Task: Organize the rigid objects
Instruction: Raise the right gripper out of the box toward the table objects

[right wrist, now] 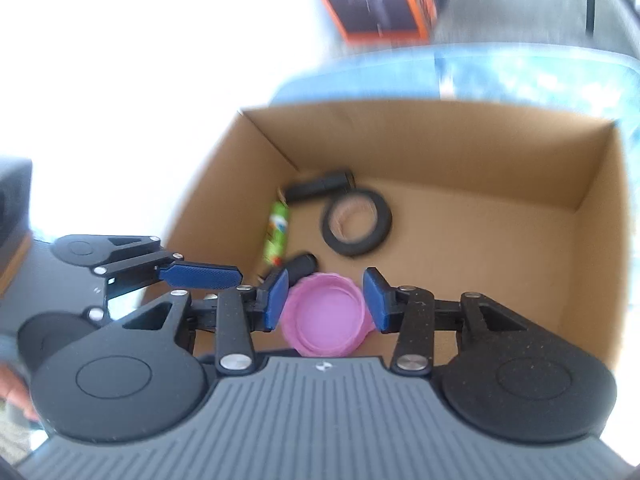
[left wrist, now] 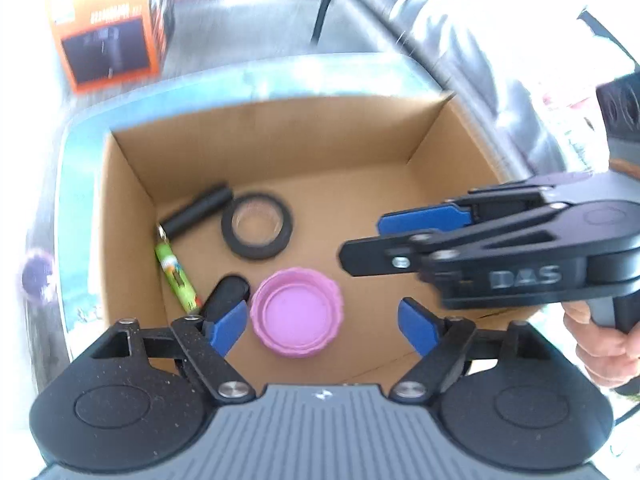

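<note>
While it lies open side up on the floor of the cardboard box (left wrist: pixel 280 136), the pink lid (left wrist: pixel 297 312) is touched by neither pair of tongs. Just beside the lid, toward the box's left wall, a small black object (left wrist: pixel 230 290) lies half hidden behind a blue pad. Next to that, along the same wall, lies a green tube (left wrist: pixel 178 276) with a printed label. Farther from the lid, toward the box's far wall, a black ring of tape (left wrist: pixel 257 224) lies flat, and a black cylinder (left wrist: pixel 198 208) lies just beyond it, near the far left corner.

Above the lid, the left tongs (left wrist: pixel 322 326) are spread wide, with nothing between the pads. Right of the lid, the right tongs (left wrist: pixel 384 236) reach in sideways, parted with nothing between them; in the right wrist view the lid shows below their gap. A hand (left wrist: pixel 608 340) holds their grip at the right edge.

Beyond the box's far wall stands an orange carton (left wrist: pixel 108 24).
</note>
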A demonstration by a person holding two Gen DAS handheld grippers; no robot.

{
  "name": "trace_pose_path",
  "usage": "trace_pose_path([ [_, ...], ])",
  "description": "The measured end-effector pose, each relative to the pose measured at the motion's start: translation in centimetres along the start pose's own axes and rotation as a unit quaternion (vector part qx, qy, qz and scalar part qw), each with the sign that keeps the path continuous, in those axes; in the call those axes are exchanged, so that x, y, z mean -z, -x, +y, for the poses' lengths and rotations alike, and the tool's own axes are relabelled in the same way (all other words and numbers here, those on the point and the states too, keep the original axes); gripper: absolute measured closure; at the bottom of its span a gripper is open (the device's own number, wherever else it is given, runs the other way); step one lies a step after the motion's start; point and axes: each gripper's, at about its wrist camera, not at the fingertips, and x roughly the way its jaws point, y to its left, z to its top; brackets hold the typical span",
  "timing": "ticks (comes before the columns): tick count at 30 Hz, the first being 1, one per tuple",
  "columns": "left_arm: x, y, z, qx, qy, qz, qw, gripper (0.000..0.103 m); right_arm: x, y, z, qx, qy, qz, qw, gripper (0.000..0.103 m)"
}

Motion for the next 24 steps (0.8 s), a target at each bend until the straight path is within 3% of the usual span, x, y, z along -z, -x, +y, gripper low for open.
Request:
trace_pose_path([
  [4,2.0,5.4,-2.3,0.022,-0.034,-0.090,0.9951,0.008,2.8,7.1,1.9,-0.003,0.033,-0.090,0.995,0.038],
  [6,3.7,7.7,-3.2,0.036,-0.040,-0.126,0.9906,0.006,4.7,10.2,2.8,0.006,0.053,-0.127,0.991,0.020],
  [7,4.7,8.7,-3.7,0.042,-0.042,-0.142,0.9881,0.005,6.0,11.6,3.3,0.016,0.063,-0.146,0.987,0.016],
  [10,7.4,10.1,-5.1,0.050,-0.044,-0.169,0.9833,0.001,9.0,15.2,4.4,0.054,0.104,-0.170,0.979,0.001],
  [15,11.4,8.6,-6.4,0.052,-0.001,-0.166,0.9848,0.000,13.5,17.1,5.5,0.170,0.169,-0.148,0.959,0.001],
  [18,13.6,6.8,-6.2,0.070,0.028,-0.160,0.9843,0.001,15.5,15.6,5.2,0.219,0.173,-0.120,0.953,0.001],
  [24,17.1,4.9,-6.9,0.055,0.017,-0.208,0.9765,0.000,19.0,13.3,4.3,0.218,0.126,-0.098,0.963,0.001],
])
